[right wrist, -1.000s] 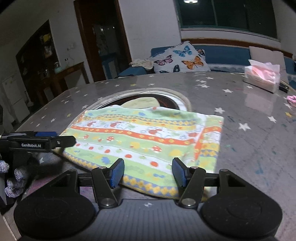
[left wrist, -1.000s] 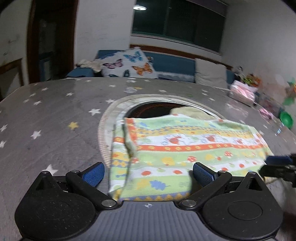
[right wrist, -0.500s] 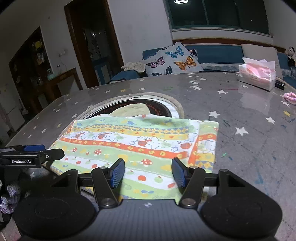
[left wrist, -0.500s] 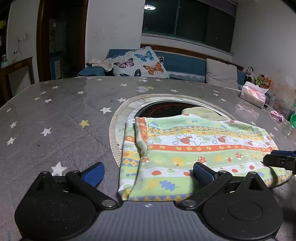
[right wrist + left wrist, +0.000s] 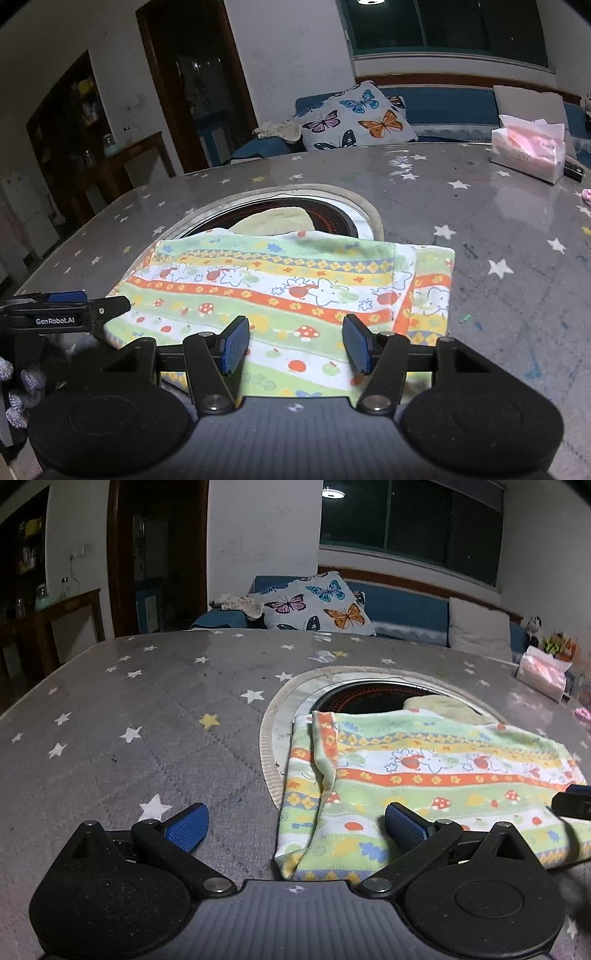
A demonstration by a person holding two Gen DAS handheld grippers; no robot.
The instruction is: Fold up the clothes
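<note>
A folded cloth (image 5: 424,775) (image 5: 295,288) with green, orange and yellow cartoon stripes lies flat on the grey star-patterned table (image 5: 147,720) (image 5: 517,240), half over a round black hob (image 5: 369,698) (image 5: 273,212). My left gripper (image 5: 295,825) is open above the cloth's near left corner, its blue pads wide apart and touching nothing. My right gripper (image 5: 295,345) is open too, hovering over the cloth's near edge with nothing between the pads. Each gripper's tip shows at the side of the other's view.
A pale yellow cloth (image 5: 273,221) lies on the hob behind the striped one. A pink tissue pack (image 5: 528,151) stands at the table's far right. Beyond the table are a blue sofa with a butterfly cushion (image 5: 317,605) and a dark doorway. A gloved hand (image 5: 22,387) shows at left.
The left wrist view has swung left, so the cloth now sits further right in it. In the right wrist view the cloth has slid slightly nearer and lower. Both grippers stay open.
</note>
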